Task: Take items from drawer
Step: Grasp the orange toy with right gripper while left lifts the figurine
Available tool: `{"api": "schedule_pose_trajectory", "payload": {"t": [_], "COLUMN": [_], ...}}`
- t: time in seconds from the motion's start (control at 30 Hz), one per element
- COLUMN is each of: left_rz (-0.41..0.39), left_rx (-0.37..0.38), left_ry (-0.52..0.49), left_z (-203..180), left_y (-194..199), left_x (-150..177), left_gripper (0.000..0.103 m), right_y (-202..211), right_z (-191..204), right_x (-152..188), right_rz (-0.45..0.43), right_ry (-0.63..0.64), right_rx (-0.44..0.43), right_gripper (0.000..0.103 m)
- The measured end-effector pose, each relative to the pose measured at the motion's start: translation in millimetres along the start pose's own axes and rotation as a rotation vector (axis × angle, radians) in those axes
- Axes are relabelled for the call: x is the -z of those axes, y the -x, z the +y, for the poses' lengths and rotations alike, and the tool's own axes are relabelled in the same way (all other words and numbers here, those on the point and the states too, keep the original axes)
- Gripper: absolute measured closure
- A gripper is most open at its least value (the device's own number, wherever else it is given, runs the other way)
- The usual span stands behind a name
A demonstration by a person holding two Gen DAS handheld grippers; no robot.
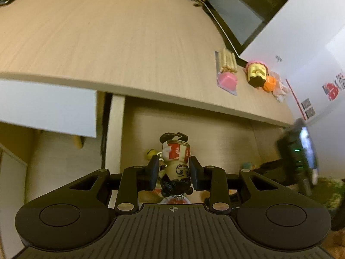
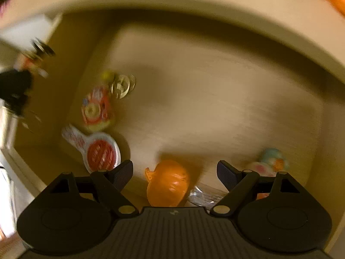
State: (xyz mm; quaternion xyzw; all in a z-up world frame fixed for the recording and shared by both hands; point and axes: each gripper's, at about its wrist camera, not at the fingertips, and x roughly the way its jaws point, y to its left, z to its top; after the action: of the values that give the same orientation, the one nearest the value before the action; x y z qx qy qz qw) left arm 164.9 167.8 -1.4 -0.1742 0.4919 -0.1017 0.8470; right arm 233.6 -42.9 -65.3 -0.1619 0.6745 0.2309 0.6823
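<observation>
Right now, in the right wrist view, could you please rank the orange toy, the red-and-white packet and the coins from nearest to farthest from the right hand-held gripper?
1. Orange toy, between the open jaws.
2. Red-and-white packet, lower left.
3. Coins, upper left.

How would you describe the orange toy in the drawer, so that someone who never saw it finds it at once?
Look into the open wooden drawer under the desk. Near its front edge, between the open fingers of the right gripper, lies the orange toy. It is the only plain orange, rounded piece there; the packets to its left are printed red and white, and the toy to its right is pale blue.
</observation>
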Motion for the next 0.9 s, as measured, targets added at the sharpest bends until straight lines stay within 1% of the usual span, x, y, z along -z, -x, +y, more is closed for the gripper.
{"api": "schedule_pose_trajectory", "payload": {"t": [0.07, 0.13, 0.17, 0.2, 0.23, 0.27, 0.33, 0.47, 0.53, 0.6, 0.67, 0.7, 0.77, 0.8, 0.9], "left_rz": [-0.001, 0.004, 0.007, 0.012, 0.016, 0.021, 0.034, 0.070, 0.074, 0.054, 0.017, -0.009, -0.063, -0.084, -0.123], "left_rx": [0.001, -0.001, -0.002, -0.001, -0.001, 0.001, 0.007, 0.032, 0.052, 0.080, 0.111, 0.126, 0.152, 0.160, 0.168], "left_ry": [0.014, 0.020, 0.021, 0.020, 0.018, 0.013, -0.001, -0.050, -0.075, -0.117, -0.164, -0.194, -0.253, -0.277, -0.348], "left_z": [2.8, 5.2, 4.5, 4.3, 3.4, 2.4, -1.4, -17.7, -29.7, -46.3, -63.8, -74.9, -97.1, -108.0, -140.4], "left_y": [2.9, 5.4, 4.3, 4.0, 3.3, 2.7, 1.5, -6.3, -8.6, -7.6, -3.9, -1.7, -0.2, -2.1, -22.4], "left_x": [5.3, 11.6, 13.5, 15.8, 17.6, 19.1, 22.2, 24.8, 21.4, 12.1, -2.4, -13.1, -35.2, -45.7, -76.9], "left_gripper": [0.069, 0.069, 0.069, 0.069, 0.069, 0.069, 0.069, 0.069, 0.069, 0.069, 0.069, 0.069, 0.069, 0.069, 0.069], "right_y": [-7.8, -12.1, -12.8, -12.6, -11.5, -9.2, 0.6, 28.2, 49.4, 74.2, 100.9, 119.5, 142.6, 153.8, 177.4], "right_z": [3.4, 3.8, 2.2, 0.4, -1.6, -3.5, -7.0, -18.7, -25.6, -35.6, -39.9, -43.6, -49.8, -54.2, -65.1], "right_x": [-1.3, -0.5, 0.4, 1.6, 3.3, 5.2, 11.1, 28.4, 40.0, 49.8, 57.8, 59.5, 65.8, 68.4, 73.5], "right_rz": [0.031, 0.046, 0.051, 0.052, 0.050, 0.041, -0.008, -0.115, -0.188, -0.265, -0.357, -0.412, -0.504, -0.554, -0.654], "right_ry": [0.025, 0.031, 0.023, 0.015, 0.003, -0.009, -0.034, -0.123, -0.169, -0.211, -0.247, -0.262, -0.284, -0.299, -0.328], "right_rx": [0.028, 0.052, 0.049, 0.038, 0.024, 0.014, 0.001, -0.062, -0.074, -0.074, -0.053, -0.030, 0.013, 0.036, 0.088], "right_gripper": [0.019, 0.028, 0.031, 0.042, 0.055, 0.055, 0.055, 0.056, 0.056, 0.056, 0.056, 0.056, 0.056, 0.056, 0.056]}}
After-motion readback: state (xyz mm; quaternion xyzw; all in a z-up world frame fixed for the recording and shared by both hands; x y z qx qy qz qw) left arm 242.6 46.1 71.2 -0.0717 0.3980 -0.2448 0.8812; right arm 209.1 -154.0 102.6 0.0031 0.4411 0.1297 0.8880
